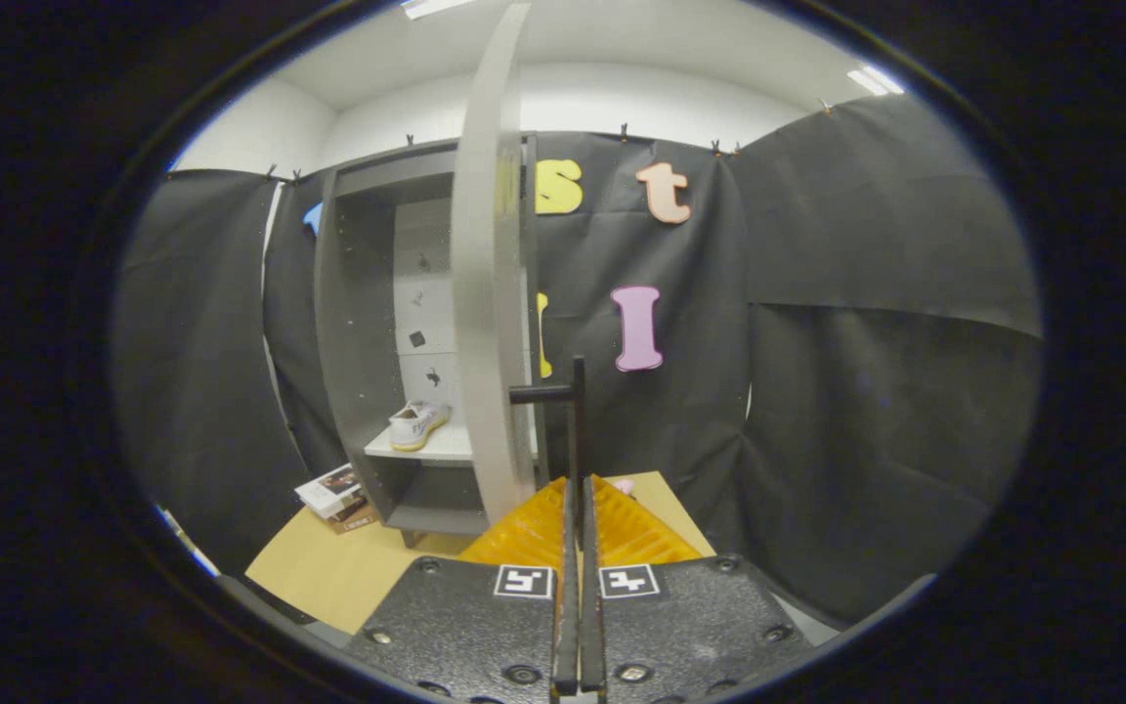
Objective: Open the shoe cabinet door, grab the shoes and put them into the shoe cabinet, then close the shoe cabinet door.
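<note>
Grey shoe cabinet (358, 323) ahead-left of hand-held gripper (578, 499), door (490, 293) swung open edge-on, dark handle (553, 393) pinched between pressed-together fingers, white shoe (418, 423) on pale shelf (431, 448) inside.

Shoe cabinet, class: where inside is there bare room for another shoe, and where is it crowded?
The shelf is bare right of the white shoe, up to the open door. The space under it looks bare. The gripper is shut on the door handle, crowding that side.

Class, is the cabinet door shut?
No, the door stands open edge-on, its handle between the closed tool, with a shoe on the shelf.
</note>
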